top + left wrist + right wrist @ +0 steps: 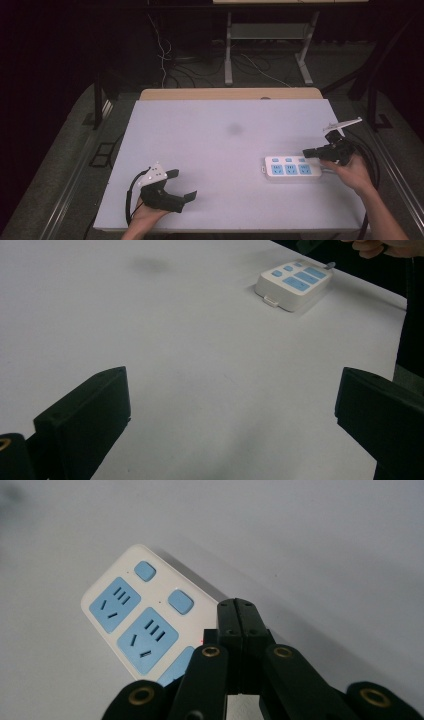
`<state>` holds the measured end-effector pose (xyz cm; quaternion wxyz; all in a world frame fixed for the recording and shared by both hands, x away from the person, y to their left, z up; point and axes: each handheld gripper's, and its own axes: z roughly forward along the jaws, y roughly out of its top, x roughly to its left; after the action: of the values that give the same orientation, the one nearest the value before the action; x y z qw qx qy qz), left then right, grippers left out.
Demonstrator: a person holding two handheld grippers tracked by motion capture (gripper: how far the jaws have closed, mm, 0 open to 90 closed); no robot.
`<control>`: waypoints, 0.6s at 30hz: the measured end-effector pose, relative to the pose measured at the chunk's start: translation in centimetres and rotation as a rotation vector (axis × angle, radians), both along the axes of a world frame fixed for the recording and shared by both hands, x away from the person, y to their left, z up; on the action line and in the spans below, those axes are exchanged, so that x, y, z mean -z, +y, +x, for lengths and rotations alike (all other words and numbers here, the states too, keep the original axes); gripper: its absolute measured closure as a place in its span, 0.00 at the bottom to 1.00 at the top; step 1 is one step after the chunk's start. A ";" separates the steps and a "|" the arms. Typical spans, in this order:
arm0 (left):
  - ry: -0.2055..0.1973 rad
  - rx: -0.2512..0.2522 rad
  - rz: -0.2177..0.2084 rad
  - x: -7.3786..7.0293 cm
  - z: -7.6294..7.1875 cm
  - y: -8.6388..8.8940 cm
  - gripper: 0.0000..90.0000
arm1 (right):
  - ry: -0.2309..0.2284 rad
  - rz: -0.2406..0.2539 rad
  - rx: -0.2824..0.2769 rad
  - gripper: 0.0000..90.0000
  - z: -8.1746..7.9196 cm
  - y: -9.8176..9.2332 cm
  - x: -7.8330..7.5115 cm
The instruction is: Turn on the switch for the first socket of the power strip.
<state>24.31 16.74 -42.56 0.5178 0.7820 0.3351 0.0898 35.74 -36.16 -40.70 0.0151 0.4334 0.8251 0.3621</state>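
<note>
Near right edge, power strip point(293, 168) (clear leftward)

Nothing readable is showing anywhere. The power strip point(137, 625) is carrying no legible brand, label or number.

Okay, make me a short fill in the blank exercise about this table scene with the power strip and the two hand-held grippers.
1. The buttons and sockets on the white power strip are coloured ____.
2. The jaws of the right hand-held gripper are ____ together above the strip.
3. The jaws of the left hand-held gripper stand ____ with nothing between them.
4. The power strip has ____ sockets in a row.

Missing words: blue; shut; open; three
</note>
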 end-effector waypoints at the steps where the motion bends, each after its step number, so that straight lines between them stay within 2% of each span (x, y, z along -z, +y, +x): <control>1: -0.001 0.000 -0.001 0.0 0.0 0.0 0.00 | -0.005 -0.002 0.007 1.00 -0.1 -0.1 -0.4; 10: 0.001 0.000 -0.010 0.0 -0.1 0.1 0.00 | -0.021 0.014 0.054 1.00 -1.2 -0.5 -2.0; 16: 0.002 0.002 -0.015 -0.1 -0.1 0.1 0.00 | -0.029 0.020 0.064 0.99 -1.9 -0.3 -3.0; 18: 0.001 0.001 -0.017 -0.1 -0.1 0.1 0.00 | -0.029 0.030 0.068 0.96 -2.1 -0.2 -3.3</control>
<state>24.21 16.86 -42.47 0.5244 0.7777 0.3358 0.0863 33.63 -36.31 -37.36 0.0325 0.4561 0.8041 0.3800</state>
